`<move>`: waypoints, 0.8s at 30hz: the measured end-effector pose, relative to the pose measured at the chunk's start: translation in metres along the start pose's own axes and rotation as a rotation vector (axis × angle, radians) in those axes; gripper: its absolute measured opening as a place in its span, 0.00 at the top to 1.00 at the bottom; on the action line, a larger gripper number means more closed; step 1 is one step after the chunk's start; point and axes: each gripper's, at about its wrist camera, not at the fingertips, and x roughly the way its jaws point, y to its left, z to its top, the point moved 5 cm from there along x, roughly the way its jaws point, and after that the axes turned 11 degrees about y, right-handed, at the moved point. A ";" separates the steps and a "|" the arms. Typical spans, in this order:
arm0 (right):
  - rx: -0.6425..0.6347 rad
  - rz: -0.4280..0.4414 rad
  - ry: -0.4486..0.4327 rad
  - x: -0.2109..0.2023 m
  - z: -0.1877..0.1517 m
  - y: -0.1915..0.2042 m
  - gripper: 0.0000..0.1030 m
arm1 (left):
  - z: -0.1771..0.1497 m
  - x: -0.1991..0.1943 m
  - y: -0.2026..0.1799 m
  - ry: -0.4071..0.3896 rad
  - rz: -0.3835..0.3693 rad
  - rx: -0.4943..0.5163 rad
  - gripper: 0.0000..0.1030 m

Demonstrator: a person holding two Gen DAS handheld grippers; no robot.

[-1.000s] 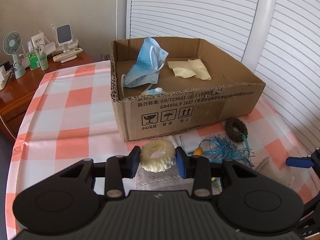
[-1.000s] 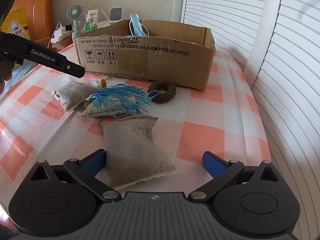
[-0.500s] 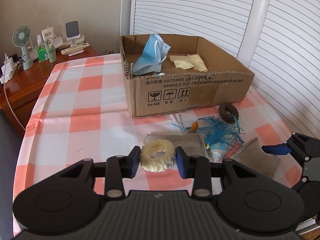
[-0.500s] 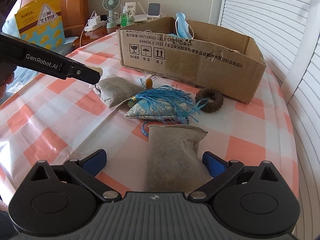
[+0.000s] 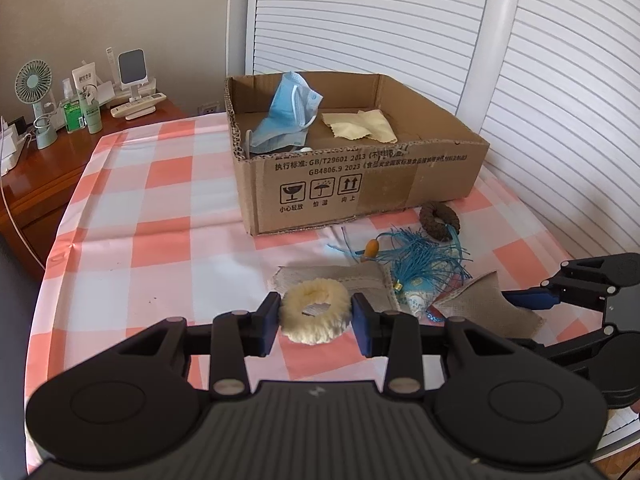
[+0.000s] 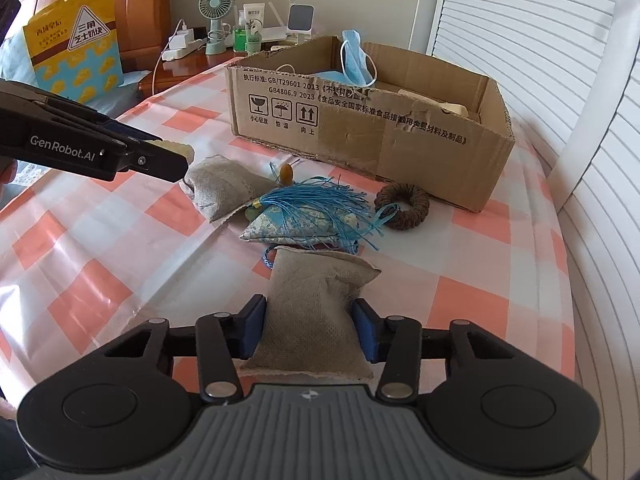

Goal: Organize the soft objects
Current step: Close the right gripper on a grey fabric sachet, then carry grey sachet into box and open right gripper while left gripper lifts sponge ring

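Note:
My left gripper [image 5: 316, 316] is shut on a cream fluffy ring [image 5: 316, 311] and holds it above the checked tablecloth. My right gripper [image 6: 310, 328] is shut on a grey fabric pouch [image 6: 316, 308] lying on the cloth. An open cardboard box [image 5: 360, 184] stands behind, holding a blue face mask [image 5: 288, 116] and a yellow cloth [image 5: 360, 126]. In front of the box lie a second grey pouch [image 6: 222, 188], a blue tasselled sachet [image 6: 308, 216] and a brown woven ring [image 6: 404, 206].
A wooden side table [image 5: 36, 176] at the far left carries a small fan [image 5: 34, 100], bottles and a phone stand. White slatted shutters [image 5: 560, 80] run behind and to the right. A yellow snack bag [image 6: 72, 48] stands at the left in the right wrist view.
My right gripper's jaws have closed from wide open onto the grey pouch. My left gripper has pulled back from the box, still holding the cream ring.

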 end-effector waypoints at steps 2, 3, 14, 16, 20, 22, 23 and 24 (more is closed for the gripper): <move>-0.002 -0.005 -0.003 -0.002 0.000 0.000 0.55 | -0.001 -0.001 -0.001 0.001 0.000 0.005 0.64; -0.002 -0.008 -0.004 -0.004 0.000 0.000 0.57 | -0.001 -0.001 -0.002 0.001 -0.001 0.008 0.64; 0.005 -0.021 -0.037 -0.030 -0.005 -0.004 0.66 | -0.006 -0.016 -0.008 -0.010 0.004 0.046 0.64; 0.003 -0.027 -0.049 -0.038 -0.004 -0.006 0.66 | -0.007 -0.019 -0.009 -0.012 0.001 0.048 0.64; 0.009 -0.025 -0.074 -0.051 0.002 -0.013 0.66 | -0.007 -0.025 -0.011 -0.018 -0.005 0.054 0.64; 0.011 -0.029 -0.090 -0.056 0.007 -0.017 0.66 | -0.007 -0.028 -0.013 -0.022 -0.011 0.056 0.64; 0.010 -0.034 -0.099 -0.059 0.011 -0.019 0.66 | -0.007 -0.030 -0.013 -0.024 -0.013 0.058 0.64; 0.009 -0.040 -0.110 -0.062 0.015 -0.021 0.66 | -0.007 -0.031 -0.014 -0.026 -0.013 0.058 0.64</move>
